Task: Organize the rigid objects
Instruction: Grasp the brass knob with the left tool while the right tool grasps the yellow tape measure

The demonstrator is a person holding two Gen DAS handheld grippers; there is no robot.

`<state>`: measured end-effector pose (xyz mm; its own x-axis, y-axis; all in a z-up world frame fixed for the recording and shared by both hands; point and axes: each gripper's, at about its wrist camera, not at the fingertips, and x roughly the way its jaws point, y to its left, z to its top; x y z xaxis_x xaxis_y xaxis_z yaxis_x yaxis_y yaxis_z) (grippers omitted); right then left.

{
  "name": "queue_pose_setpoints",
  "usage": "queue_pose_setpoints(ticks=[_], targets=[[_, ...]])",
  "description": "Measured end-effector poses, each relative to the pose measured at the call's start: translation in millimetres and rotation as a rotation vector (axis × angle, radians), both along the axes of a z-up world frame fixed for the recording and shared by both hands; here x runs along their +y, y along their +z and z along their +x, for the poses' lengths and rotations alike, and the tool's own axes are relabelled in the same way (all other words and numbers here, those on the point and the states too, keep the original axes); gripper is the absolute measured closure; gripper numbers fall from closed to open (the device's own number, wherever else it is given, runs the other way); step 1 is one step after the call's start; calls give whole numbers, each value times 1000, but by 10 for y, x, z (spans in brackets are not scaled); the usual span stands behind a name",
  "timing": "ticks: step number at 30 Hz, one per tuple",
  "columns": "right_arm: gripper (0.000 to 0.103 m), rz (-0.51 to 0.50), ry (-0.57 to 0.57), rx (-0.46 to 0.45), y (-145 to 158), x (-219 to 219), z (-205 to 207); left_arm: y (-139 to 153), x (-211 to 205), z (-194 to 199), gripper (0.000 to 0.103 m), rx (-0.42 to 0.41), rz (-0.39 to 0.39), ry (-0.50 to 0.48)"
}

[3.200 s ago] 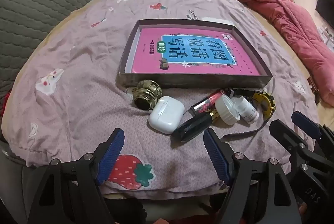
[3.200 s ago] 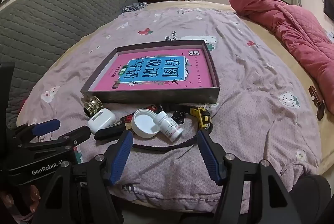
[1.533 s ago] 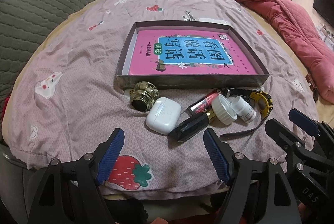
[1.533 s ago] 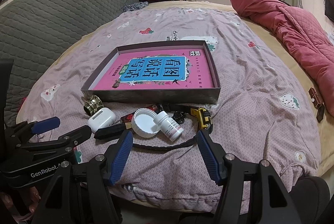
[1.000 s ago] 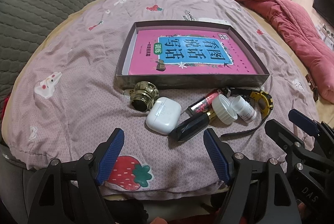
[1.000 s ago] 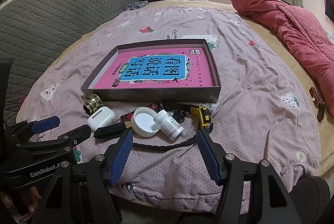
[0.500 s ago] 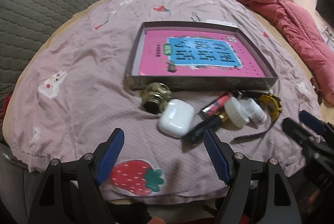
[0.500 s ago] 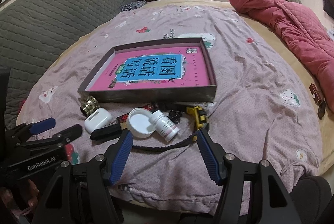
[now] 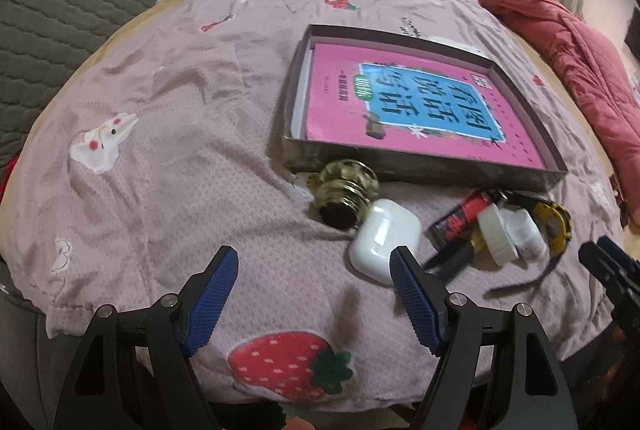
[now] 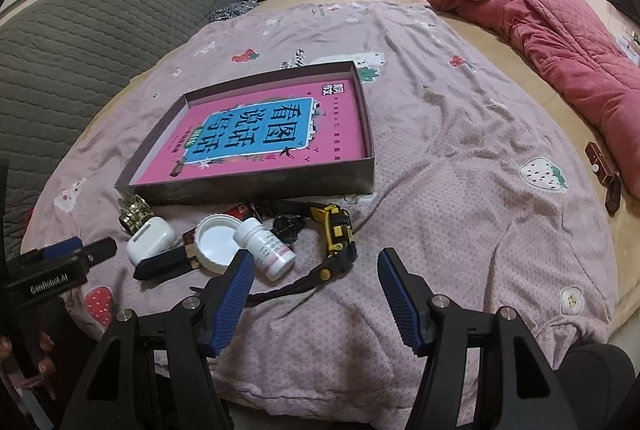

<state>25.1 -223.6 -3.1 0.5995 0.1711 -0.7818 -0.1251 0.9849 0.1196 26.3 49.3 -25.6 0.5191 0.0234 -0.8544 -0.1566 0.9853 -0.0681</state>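
Observation:
A dark shallow box [image 9: 420,175] lies on the bed with a pink book [image 9: 420,105] inside it. In front of the box sits a row of small things: a gold jar [image 9: 346,191], a white earbud case [image 9: 384,240], a red-black tube [image 9: 460,218], a white cap [image 9: 496,234], a white pill bottle [image 10: 264,246] and a yellow-black watch [image 10: 338,230]. My left gripper [image 9: 314,258] is open, low over the sheet, with the earbud case just beyond its right finger. My right gripper [image 10: 316,262] is open, just short of the watch strap and pill bottle.
The pink strawberry-print sheet [image 10: 460,169] covers the bed, and its edge lies right below both grippers. A red quilt [image 10: 540,29] lies along the right side. A grey padded headboard [image 10: 80,29] stands on the left. A small brown object [image 10: 604,169] sits near the quilt.
The left gripper has swung to the left and moved in closer, so the row of items now sits to its right. The right gripper has edged forward. Both stay open.

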Motion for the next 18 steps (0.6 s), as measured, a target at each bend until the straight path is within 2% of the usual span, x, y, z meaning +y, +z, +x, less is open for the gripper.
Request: queue_pose_setpoints(ticks=[5,18], targets=[[40,-5,-6,16,-80,-43,59,-55,50,179,24,10,-22,27],[40,19,-52,62,-239,-230,209,-236,25,443,24,32,-75,11]])
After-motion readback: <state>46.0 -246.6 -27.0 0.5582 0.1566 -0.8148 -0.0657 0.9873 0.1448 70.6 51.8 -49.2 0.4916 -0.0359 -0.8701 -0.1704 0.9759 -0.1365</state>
